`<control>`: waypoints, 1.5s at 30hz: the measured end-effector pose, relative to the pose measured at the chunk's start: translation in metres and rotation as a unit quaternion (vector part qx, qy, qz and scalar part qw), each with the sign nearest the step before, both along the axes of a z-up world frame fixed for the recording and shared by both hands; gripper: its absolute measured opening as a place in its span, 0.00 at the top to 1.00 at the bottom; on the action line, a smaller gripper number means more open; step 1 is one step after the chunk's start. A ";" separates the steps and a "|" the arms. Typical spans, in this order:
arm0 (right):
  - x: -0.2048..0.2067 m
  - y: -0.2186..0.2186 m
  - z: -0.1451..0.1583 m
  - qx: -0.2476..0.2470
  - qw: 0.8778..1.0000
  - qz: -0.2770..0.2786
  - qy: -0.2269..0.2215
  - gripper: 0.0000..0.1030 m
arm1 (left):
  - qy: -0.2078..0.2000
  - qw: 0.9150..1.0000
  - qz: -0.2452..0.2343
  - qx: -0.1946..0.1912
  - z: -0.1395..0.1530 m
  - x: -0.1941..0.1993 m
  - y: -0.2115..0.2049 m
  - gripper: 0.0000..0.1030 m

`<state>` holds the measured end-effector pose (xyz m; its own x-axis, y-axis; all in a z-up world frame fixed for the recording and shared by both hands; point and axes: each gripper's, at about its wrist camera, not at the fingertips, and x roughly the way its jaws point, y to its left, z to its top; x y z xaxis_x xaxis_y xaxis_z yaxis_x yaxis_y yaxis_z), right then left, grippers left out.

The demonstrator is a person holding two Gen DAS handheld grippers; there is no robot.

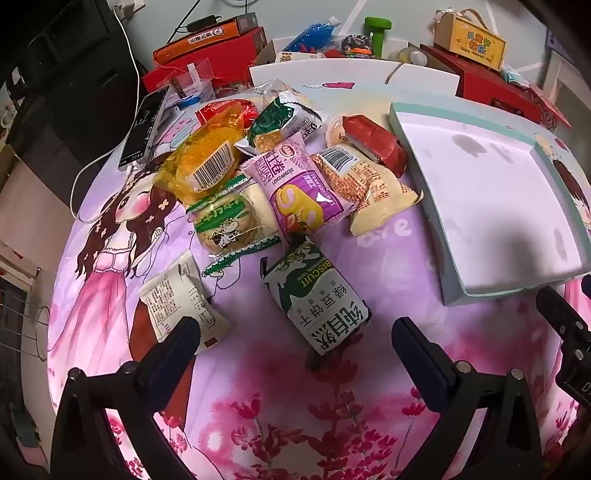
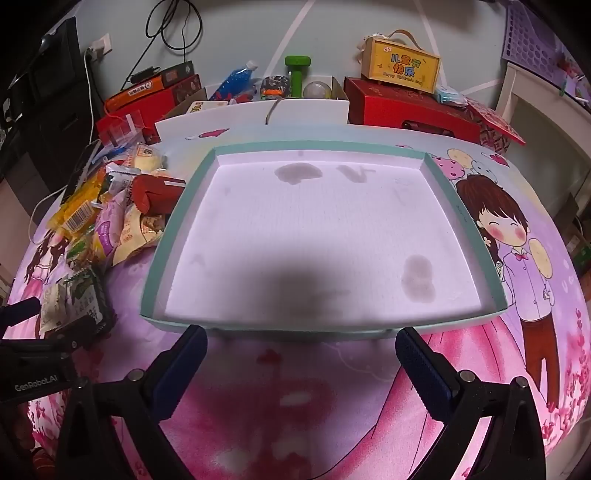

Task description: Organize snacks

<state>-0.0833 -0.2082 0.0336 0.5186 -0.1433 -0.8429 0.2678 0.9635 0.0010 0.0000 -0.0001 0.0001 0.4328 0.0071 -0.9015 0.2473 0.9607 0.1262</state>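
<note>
Clutter I can see past the back edge of the cartoon tablecloth (image 2: 295, 424)

A yellow gift box with a strap handle (image 2: 400, 66) sits on a red box (image 2: 410, 109); a green dumbbell (image 2: 297, 74) stands beside a blue bottle (image 2: 236, 79), an orange box (image 1: 207, 35) is at far left, and a phone (image 1: 144, 127) lies cabled

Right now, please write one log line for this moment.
stage: start | left gripper: open, above biscuit pack | right gripper: open, facing tray | tray: no snacks inside | snack pile: beside tray
</note>
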 end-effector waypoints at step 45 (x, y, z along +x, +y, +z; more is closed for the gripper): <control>0.000 0.002 -0.002 -0.007 1.000 0.006 0.003 0.00 | -0.007 1.000 -0.006 -0.016 0.003 -0.003 -0.001 0.00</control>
